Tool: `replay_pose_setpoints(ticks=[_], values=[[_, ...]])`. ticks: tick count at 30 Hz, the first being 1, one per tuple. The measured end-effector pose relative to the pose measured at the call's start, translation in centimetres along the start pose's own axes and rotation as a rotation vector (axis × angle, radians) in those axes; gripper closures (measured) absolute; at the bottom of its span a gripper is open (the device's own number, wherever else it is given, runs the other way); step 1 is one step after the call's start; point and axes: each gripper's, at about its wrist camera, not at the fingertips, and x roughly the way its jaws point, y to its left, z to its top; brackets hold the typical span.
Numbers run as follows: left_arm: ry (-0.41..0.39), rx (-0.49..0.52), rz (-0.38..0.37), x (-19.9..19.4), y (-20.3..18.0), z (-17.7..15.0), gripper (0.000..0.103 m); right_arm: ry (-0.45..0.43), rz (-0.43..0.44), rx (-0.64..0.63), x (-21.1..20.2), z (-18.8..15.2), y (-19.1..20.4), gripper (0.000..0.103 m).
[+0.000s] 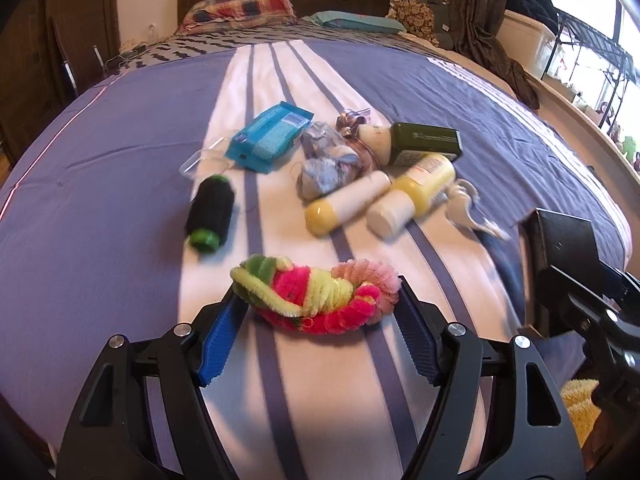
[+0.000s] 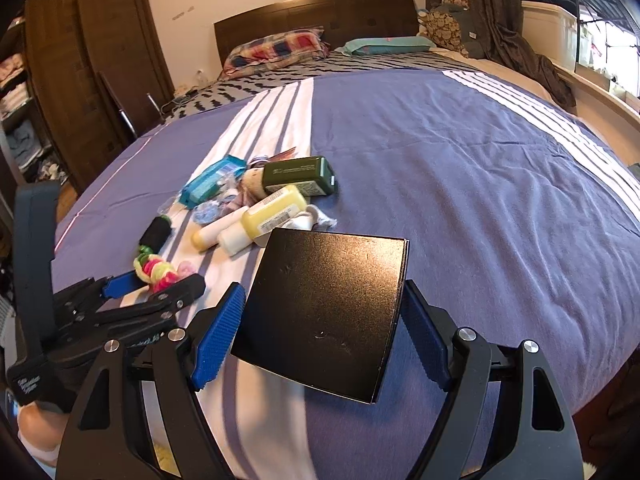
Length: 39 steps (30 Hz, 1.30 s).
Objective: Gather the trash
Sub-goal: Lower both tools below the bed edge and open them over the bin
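Trash is piled mid-bed on the striped blanket (image 1: pixel 120 128), and the fuzzy pipe-cleaner bundle (image 1: pixel 316 300) nearest the edge sits pinched between the left gripper (image 1: pixel 320 310) pads, probably since it's the easiest first grab. Right gripper (image 2: pixel 320 312) clamps a black square box (image 2: pixel 324 312), tilted up, I'd guess as the collection bin.

Both grippers low over the bed, each closed on something

The left gripper (image 1: pixel 320 312) pinches a fuzzy coil (image 1: pixel 316 296) between its blue pads; beside it, the right gripper (image 2: pixel 324 312) clamps a black box (image 2: pixel 324 312)
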Motion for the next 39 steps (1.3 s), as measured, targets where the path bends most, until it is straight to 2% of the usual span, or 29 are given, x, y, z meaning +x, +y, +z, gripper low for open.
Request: replay_pose_setpoints(ticks=[11, 16, 20, 27, 39], values=[[-0.093, -0.079, 0.016, -8.5, 1.1, -5.6, 0.034, -0.057, 0.004, -0.039, -5.8, -3.3, 1.4, 0.024], [-0.104, -0.089, 0.033, -11.2, 1.3, -8.6, 0.034, -0.071, 0.016, -0.054, -8.3, -5.3, 1.6, 0.024], [-0.092, -0.083, 0.035, -12.6, 1.3, -11.5, 0.034, -0.037, 0.046, -0.066, -9.3, -7.7, 2.0, 0.024], [0.008, -0.08, 0.032, -11.2, 1.0, -16.1, 0.034, 0.064, 0.065, -0.067, -8.3, -11.5, 2.0, 0.024], [0.274, -0.102, -0.026, -4.5, 1.3, -23.2, 0.034, 0.321, 0.108, -0.022, -1.6, -17.7, 1.7, 0.024]])
